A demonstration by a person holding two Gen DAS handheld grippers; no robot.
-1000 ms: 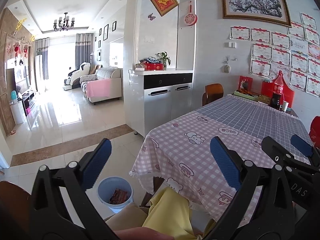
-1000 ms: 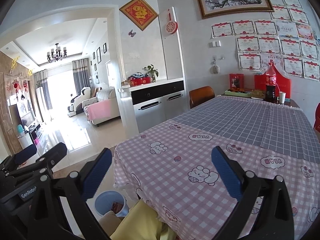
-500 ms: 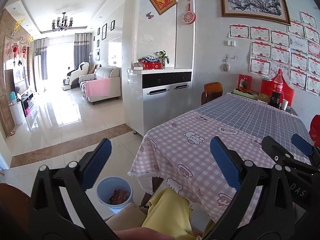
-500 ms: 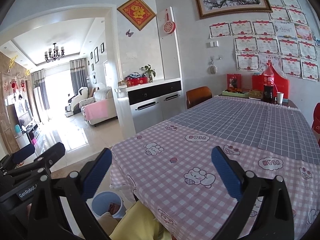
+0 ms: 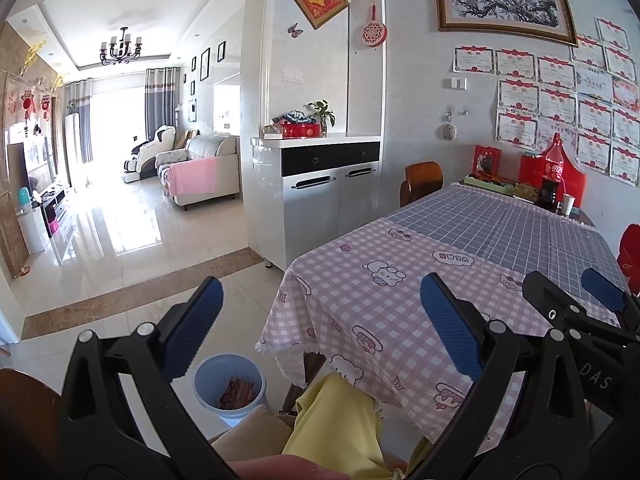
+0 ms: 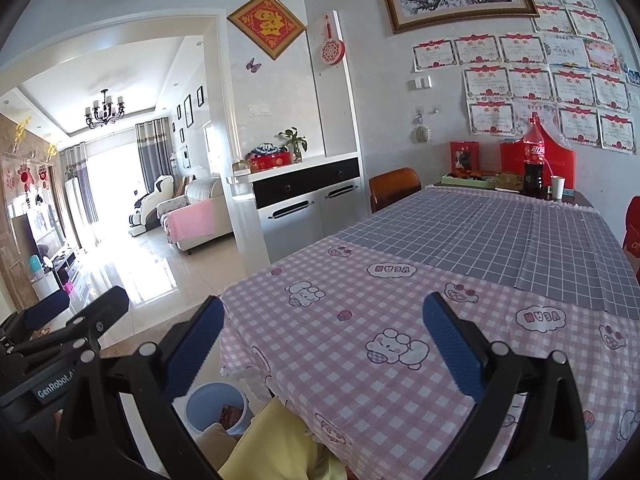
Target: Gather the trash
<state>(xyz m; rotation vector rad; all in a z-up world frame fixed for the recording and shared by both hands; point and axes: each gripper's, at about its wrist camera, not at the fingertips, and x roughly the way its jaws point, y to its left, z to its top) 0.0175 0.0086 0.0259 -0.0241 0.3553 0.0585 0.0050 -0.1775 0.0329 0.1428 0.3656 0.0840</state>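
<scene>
A light blue trash bin [image 5: 230,388] stands on the floor by the table's near left corner, with reddish wrappers inside; the right wrist view shows the bin [image 6: 214,404] too, partly hidden. My left gripper [image 5: 318,320] is open and empty, held above the bin and the table corner. My right gripper [image 6: 322,330] is open and empty over the pink checked tablecloth [image 6: 360,320]. Each gripper appears at the edge of the other's view. No loose trash shows on the cloth near me.
A cola bottle [image 6: 534,160], paper cup [image 6: 557,187], red boxes and a tray sit at the table's far end. A brown chair [image 6: 394,188] stands beside the white cabinet [image 5: 316,196]. A yellow garment [image 5: 336,420] is at my lap. Tiled floor opens left toward the living room.
Both views have drifted slightly; the right gripper has shifted a little rightward over the table. Both grippers stay open and empty.
</scene>
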